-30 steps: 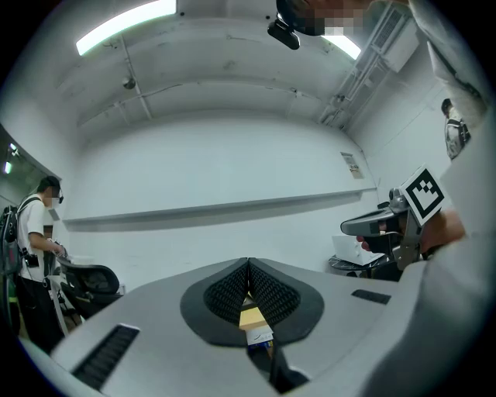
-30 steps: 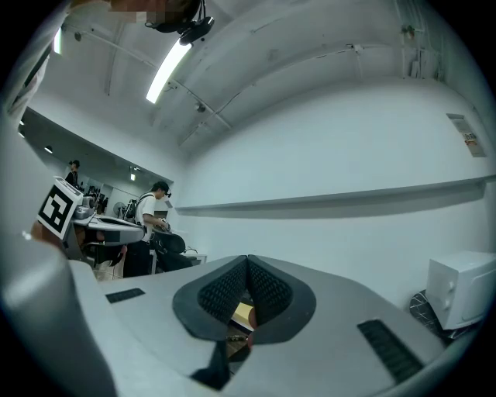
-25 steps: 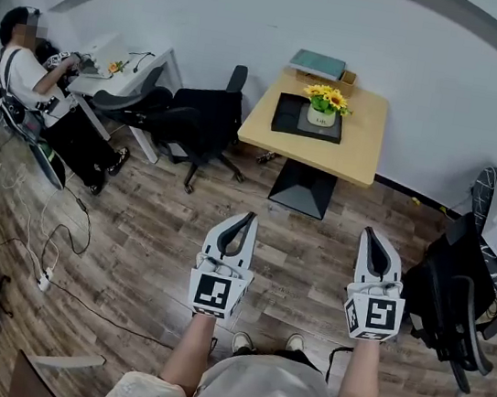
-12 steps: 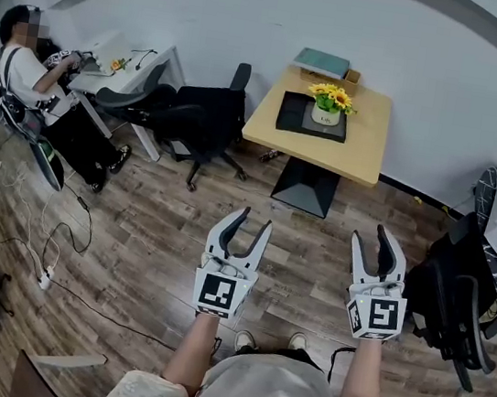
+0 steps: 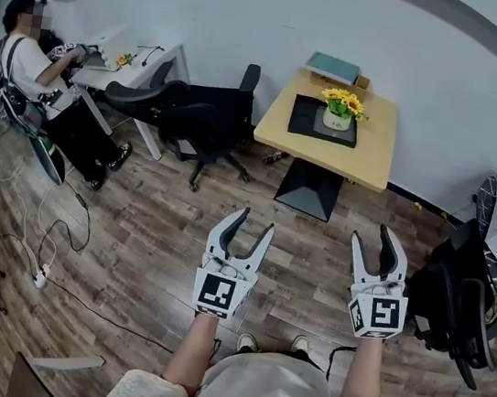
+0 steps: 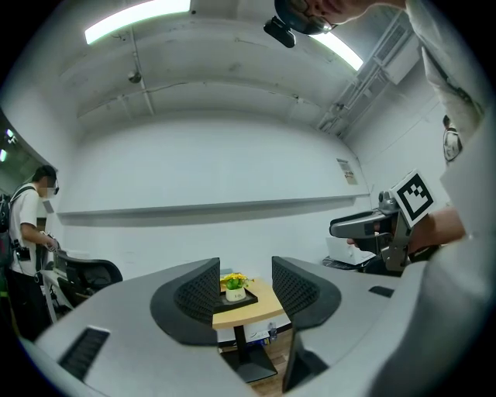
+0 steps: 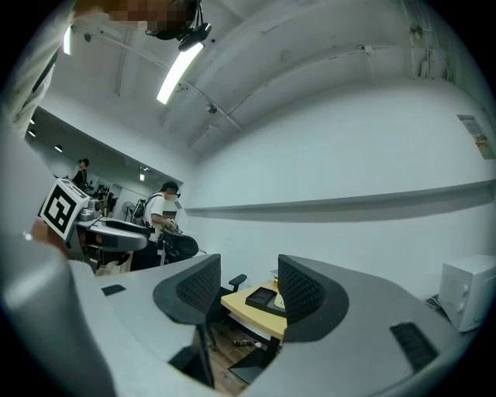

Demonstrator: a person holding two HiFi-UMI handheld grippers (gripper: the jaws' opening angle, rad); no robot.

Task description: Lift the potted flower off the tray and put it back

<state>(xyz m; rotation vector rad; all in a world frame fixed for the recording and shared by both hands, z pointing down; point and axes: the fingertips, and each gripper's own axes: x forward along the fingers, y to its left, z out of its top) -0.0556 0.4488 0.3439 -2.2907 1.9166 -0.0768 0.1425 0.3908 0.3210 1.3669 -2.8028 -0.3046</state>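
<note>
Over the wooden floor [image 5: 134, 222], in the head view: left tongs [image 5: 257, 222] and right tongs [image 5: 374, 238] held out level, side by side, jaws of each spread after just opening, nothing between them. Well ahead, on the wooden worktop [image 5: 366, 155]: a black tray [image 5: 308, 119], with the potted flower [image 5: 340, 110] upright on its right part, yellow blooms above a white pot. Behind the tray, at the wall side of the worktop, a green book [image 5: 333, 66]. Left of the worktop, a black office chair [image 5: 201, 112]; further left, a seated person [image 5: 25, 53] at a second, white worktop [image 5: 121, 63].

In the left gripper view: left tongs [image 6: 246, 288] with jaws wide apart, pads bare, gripping nothing. Far off in the gap, the worktop [image 6: 247, 314], the tray [image 6: 253, 298] and the potted flower [image 6: 235, 287] standing on it, well apart from the tongs.

In the right gripper view: right tongs [image 7: 244, 291] likewise parted and empty. In the gap, an edge of the worktop [image 7: 253, 314] and part of the tray [image 7: 260, 297], both distant; the flower mostly hidden behind the right-hand jaw. At far left, the person [image 7: 159, 217].
</note>
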